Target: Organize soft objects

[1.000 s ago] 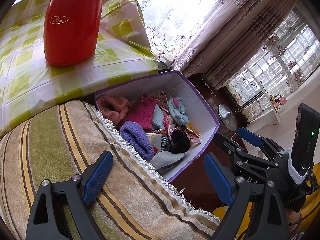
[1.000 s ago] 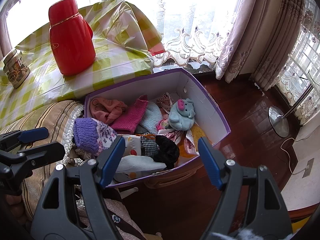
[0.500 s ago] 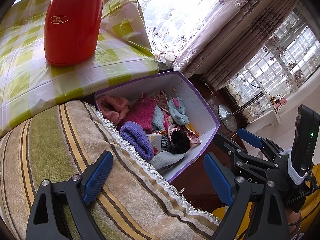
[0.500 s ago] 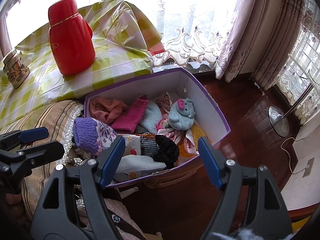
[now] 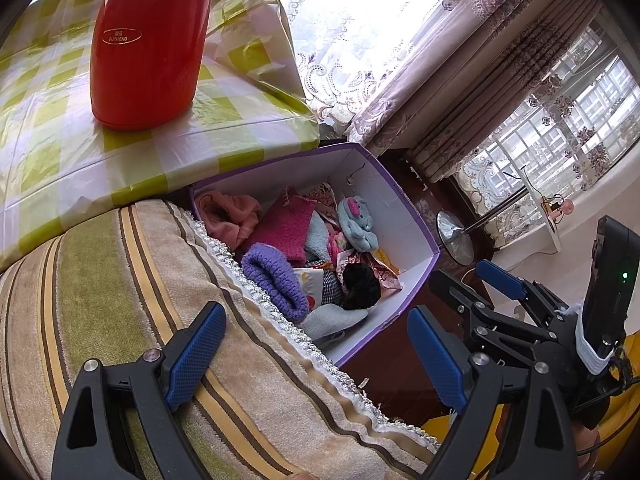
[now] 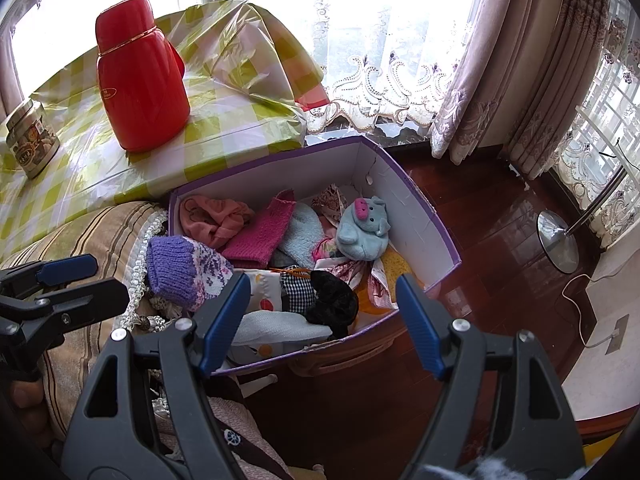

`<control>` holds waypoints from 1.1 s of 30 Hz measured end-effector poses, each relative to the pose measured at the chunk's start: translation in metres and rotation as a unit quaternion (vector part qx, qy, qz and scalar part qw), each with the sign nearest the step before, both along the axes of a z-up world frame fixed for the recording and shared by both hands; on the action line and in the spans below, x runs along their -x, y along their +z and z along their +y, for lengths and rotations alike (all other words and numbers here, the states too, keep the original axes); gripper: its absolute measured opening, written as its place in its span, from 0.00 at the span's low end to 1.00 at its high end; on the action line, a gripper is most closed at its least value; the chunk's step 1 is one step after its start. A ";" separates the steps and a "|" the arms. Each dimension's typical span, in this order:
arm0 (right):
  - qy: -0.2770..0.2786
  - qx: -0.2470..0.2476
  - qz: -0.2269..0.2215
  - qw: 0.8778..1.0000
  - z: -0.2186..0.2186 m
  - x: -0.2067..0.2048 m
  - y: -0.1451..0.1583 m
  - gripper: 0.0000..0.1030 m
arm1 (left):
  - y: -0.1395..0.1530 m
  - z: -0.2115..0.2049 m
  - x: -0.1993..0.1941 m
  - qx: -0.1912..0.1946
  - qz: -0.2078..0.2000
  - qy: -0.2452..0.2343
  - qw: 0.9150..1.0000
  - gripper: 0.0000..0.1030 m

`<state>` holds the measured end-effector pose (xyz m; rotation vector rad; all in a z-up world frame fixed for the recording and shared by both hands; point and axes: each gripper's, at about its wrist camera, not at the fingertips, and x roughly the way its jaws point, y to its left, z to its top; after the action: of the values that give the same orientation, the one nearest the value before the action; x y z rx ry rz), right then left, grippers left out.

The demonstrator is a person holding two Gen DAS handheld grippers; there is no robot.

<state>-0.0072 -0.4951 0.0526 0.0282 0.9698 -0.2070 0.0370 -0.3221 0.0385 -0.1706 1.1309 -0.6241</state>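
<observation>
A purple-edged white box [image 6: 420, 216] [image 5: 404, 216] holds several soft things: a purple knit hat [image 6: 180, 272] [image 5: 276, 280] at its near left edge, a pink cloth [image 6: 212, 220], a magenta knit piece [image 6: 264, 232], a light blue plush pig [image 6: 362, 232] [image 5: 356, 224], a black fuzzy item [image 6: 332, 296] and a pale cloth [image 6: 280, 326]. My right gripper [image 6: 322, 324] is open and empty, above the box's near edge. My left gripper [image 5: 316, 354] is open and empty over the striped cushion [image 5: 120, 300].
A red thermos [image 6: 140, 80] [image 5: 148, 40] and a tin jar [image 6: 30, 140] stand on the green checked tablecloth [image 6: 240, 120] behind the box. A floor lamp base [image 6: 558, 244] stands on the dark wood floor, right. Curtains [image 6: 500, 60] hang behind.
</observation>
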 end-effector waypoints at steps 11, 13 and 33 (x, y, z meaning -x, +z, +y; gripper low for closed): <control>0.000 -0.001 0.000 1.000 -0.001 0.000 0.000 0.75 | -0.003 -0.004 -0.001 -0.009 0.006 0.000 1.000 0.91; 0.001 0.000 0.000 1.000 -0.001 0.000 0.000 0.75 | -0.002 -0.005 -0.001 -0.008 0.007 -0.001 1.000 0.92; -0.008 -0.004 0.005 1.000 0.003 0.001 -0.005 0.75 | -0.001 -0.010 0.001 -0.015 -0.005 -0.001 1.000 0.95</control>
<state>-0.0086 -0.4922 0.0481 0.0436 0.9804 -0.2186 0.0363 -0.3325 0.0375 -0.1407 1.1311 -0.6076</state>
